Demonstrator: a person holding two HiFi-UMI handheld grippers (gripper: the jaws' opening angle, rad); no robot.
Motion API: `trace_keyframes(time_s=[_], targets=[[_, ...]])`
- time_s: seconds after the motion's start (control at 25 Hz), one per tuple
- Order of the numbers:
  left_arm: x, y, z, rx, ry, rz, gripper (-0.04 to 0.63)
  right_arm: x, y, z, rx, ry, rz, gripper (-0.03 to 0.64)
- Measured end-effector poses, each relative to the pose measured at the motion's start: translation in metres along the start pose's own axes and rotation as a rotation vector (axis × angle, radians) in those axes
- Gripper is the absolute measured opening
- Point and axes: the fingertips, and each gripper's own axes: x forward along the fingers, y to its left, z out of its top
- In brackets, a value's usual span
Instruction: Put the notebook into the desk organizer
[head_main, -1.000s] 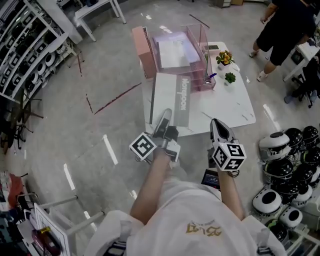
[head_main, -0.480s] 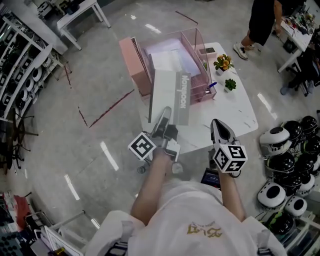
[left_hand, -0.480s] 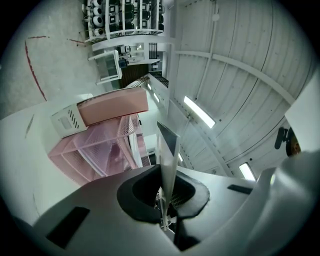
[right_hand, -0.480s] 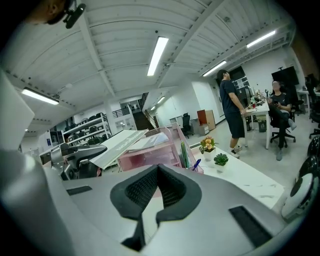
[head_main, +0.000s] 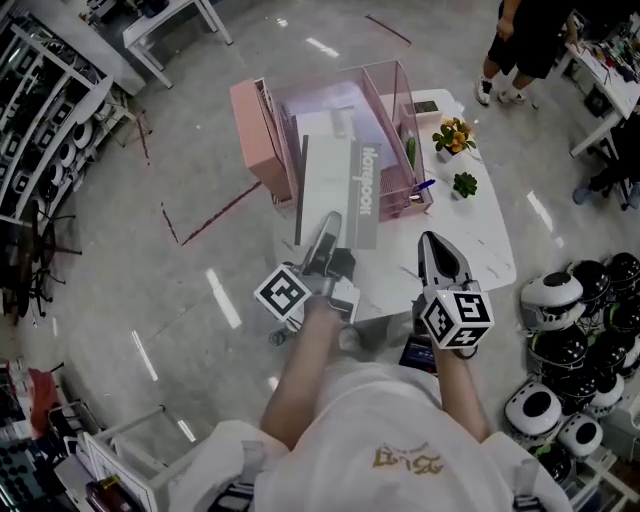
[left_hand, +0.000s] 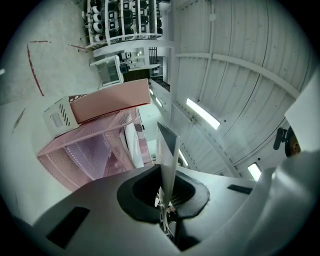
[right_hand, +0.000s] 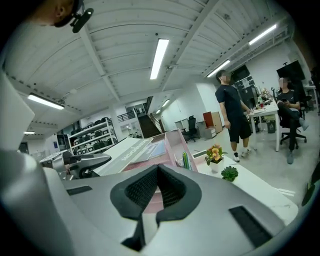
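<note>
- Pale grey notebook (head_main: 335, 190), long and thin. A darker grey strip runs down its right side, with print set lengthwise on it.
- In the left gripper view the notebook (left_hand: 168, 150) shows edge-on, as a slim upright blade with a light cover.
- The left gripper (head_main: 328, 230) pinches the middle of the notebook's near short edge, its jaws pressed flat on the cover (left_hand: 164, 177).
- The notebook is held off the white table (head_main: 470, 225). Its near end hangs over the table's near left part and its far end overlaps the front of the desk organizer (head_main: 385, 85). I cannot tell whether they touch.
- The desk organizer is pink with see-through walls and mesh trays (left_hand: 85, 145). It stands at the table's far left corner, with papers lying in it and a pink box (left_hand: 112, 100) against its left side.
- The right gripper (head_main: 431, 245) hangs over the table's near edge, right of the notebook. Its jaws are pressed together with nothing between them (right_hand: 159, 172).
- A flower pot (head_main: 452, 132) and a small green plant (head_main: 464, 184) stand toward the table's right edge. A blue pen (head_main: 422, 184) pokes out at the organizer's near right corner.
- A person (head_main: 525, 40) stands beyond the table's far right corner.
- Helmets (head_main: 560, 350) lie heaped on the floor to the right.
</note>
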Motion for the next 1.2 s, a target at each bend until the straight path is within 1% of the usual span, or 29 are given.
trace_keyframes(time_s=[0.12,0.28,0.44,0.64,0.72,0.8,0.92,1.08,1.2], targets=[[0.019,0.002,-0.005,-0.006,-0.035,0.025,0.023,0.021,-0.019,0.008,0.007,0.017,0.043,0.011],[0.046,0.003,-0.005,0.047,-0.073,0.059,0.023,0.049,-0.05,0.021,0.028,0.023,0.08,0.011],[0.065,0.01,-0.003,0.068,-0.104,0.1,0.025,0.069,-0.075,0.022,0.059,0.045,0.101,0.011],[0.081,0.01,0.005,0.079,-0.138,0.143,0.025,0.09,-0.081,0.026,0.068,0.069,0.157,0.011],[0.086,0.011,0.011,0.097,-0.147,0.161,0.026,0.098,-0.08,0.028,0.068,0.076,0.179,0.011],[0.092,0.013,0.015,0.113,-0.148,0.173,0.026,0.106,-0.079,0.032,0.066,0.081,0.197,0.011],[0.103,0.014,0.015,0.116,-0.14,0.185,0.029,0.114,-0.083,0.038,0.06,0.086,0.216,0.012],[0.105,0.028,0.02,0.174,-0.127,0.293,0.031,0.122,-0.09,0.042,0.067,0.089,0.234,0.011],[0.108,0.031,0.022,0.185,-0.125,0.333,0.039,0.126,-0.093,0.041,0.077,0.097,0.241,0.011]])
